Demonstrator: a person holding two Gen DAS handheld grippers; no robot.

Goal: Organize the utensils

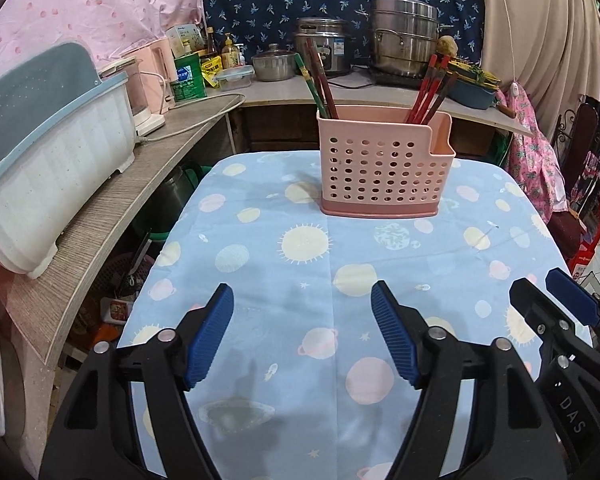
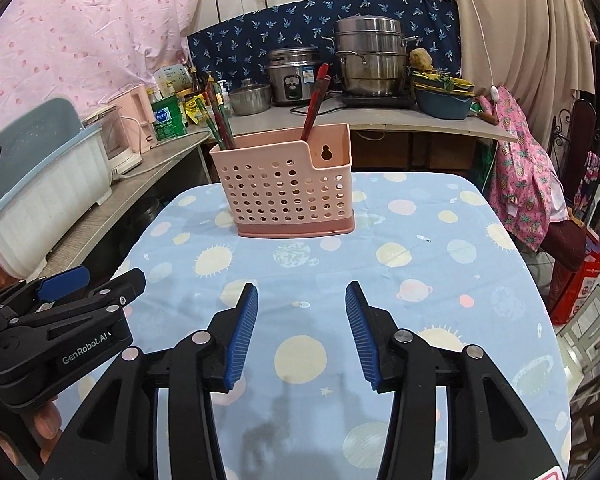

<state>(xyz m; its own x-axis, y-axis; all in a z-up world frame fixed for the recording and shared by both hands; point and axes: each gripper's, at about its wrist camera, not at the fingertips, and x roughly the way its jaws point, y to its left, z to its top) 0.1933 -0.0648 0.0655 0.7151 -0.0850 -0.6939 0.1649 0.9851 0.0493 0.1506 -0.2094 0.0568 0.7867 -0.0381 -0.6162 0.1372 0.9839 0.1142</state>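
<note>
A pink perforated utensil holder point(image 1: 382, 166) stands upright at the far end of the table point(image 1: 260, 280), which has a blue planet-print cloth. It also shows in the right wrist view point(image 2: 288, 192). Brown and green chopsticks point(image 1: 320, 84) lean in its left compartment and red chopsticks point(image 1: 428, 88) in its right. My left gripper point(image 1: 302, 304) is open and empty above the near cloth. My right gripper point(image 2: 302, 300) is open and empty beside it; it shows at the right edge of the left wrist view point(image 1: 548, 292).
A white and blue dish rack point(image 1: 48, 160) sits on a wooden counter along the left. The back counter holds a rice cooker point(image 1: 324, 46), a steel steamer pot point(image 1: 406, 36), bottles and tins. A chair with pink cloth point(image 2: 528, 184) stands to the right.
</note>
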